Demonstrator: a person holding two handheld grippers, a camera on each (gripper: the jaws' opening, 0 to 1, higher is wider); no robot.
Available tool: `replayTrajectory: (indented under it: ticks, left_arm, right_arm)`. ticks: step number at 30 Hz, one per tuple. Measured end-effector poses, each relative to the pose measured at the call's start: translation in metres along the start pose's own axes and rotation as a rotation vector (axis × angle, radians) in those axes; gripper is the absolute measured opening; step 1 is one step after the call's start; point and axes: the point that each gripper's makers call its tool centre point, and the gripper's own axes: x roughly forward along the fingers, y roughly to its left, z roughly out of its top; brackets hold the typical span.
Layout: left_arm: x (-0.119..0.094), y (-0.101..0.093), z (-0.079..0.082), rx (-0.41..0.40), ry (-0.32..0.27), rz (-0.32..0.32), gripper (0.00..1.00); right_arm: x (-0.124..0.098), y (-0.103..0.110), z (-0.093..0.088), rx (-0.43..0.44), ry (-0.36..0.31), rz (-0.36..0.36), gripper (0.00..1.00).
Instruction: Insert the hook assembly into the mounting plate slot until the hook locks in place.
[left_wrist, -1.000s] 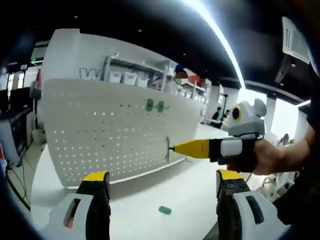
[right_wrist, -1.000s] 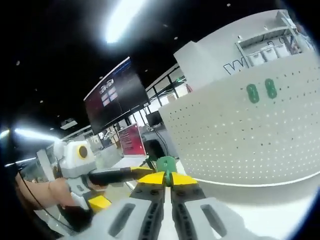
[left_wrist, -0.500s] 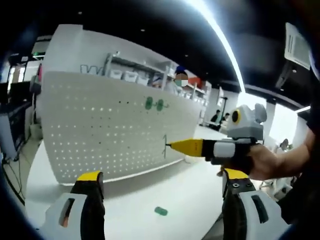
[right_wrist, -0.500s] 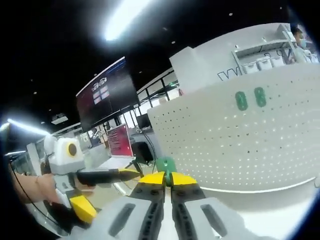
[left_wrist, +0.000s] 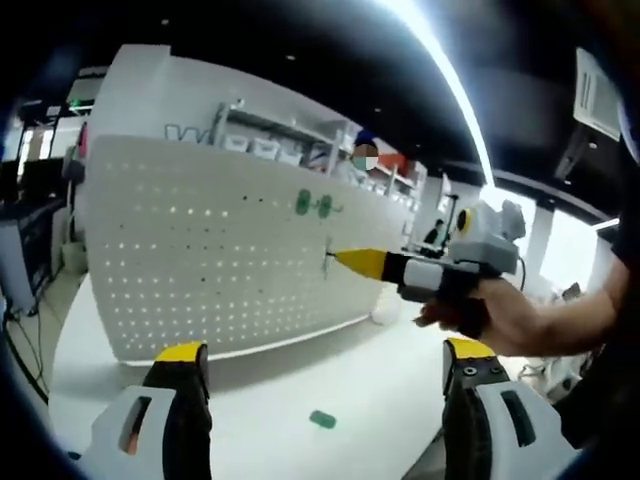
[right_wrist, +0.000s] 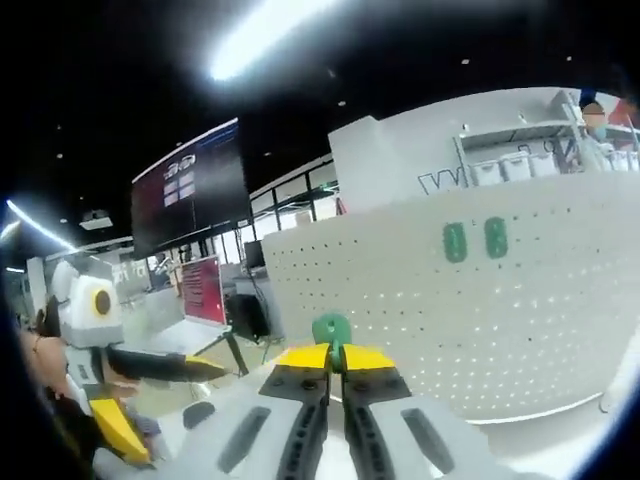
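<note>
A white pegboard mounting plate (left_wrist: 220, 260) stands upright on the white table (left_wrist: 380, 385); it also shows in the right gripper view (right_wrist: 520, 320). Two green hooks (left_wrist: 312, 204) hang on its upper part, seen again (right_wrist: 474, 241). My right gripper (right_wrist: 335, 357) is shut on a green hook assembly (right_wrist: 332, 328). In the left gripper view that right gripper (left_wrist: 352, 262) reaches in from the right in a person's hand, its thin metal hook end close to the board's face. My left gripper (left_wrist: 322, 352) stands open, its jaws wide apart and bare. A small green piece (left_wrist: 322, 419) lies on the table.
Behind the board are shelves with white bins (left_wrist: 270, 150) and a person at the back. A dark wall screen (right_wrist: 190, 195) and a red sign (right_wrist: 203, 290) stand to the left. The left gripper (right_wrist: 150, 365) shows at the left of the right gripper view.
The right gripper with the hook assembly has risen and moved closer to the pegboard's face. Both views have shifted a little with the hands; the left gripper stays open.
</note>
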Motion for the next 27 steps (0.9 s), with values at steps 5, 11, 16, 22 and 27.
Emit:
replayTrajectory:
  ticks: [5,11,16,22,27]
  left_arm:
    - [-0.001,0.005,-0.002,-0.001,0.009,0.009,0.98]
    - [-0.004,0.013,0.003,0.004,0.01,0.026,0.97]
    - [-0.005,0.017,0.004,0.006,0.011,0.031,0.97]
    - [-0.006,0.02,0.002,0.001,0.012,0.043,0.97]
    - [-0.006,0.021,-0.004,-0.01,0.024,0.046,0.95]
  right_arm:
    - [0.006,-0.028,0.009,0.0,-0.032,-0.07,0.0]
    - [0.011,-0.059,0.017,-0.024,-0.05,-0.132,0.0]
    - [0.011,-0.086,0.025,-0.044,-0.076,-0.196,0.0]
    - [0.009,-0.115,0.036,-0.05,-0.097,-0.25,0.0]
    - [0.003,-0.137,0.046,-0.056,-0.123,-0.304,0.0]
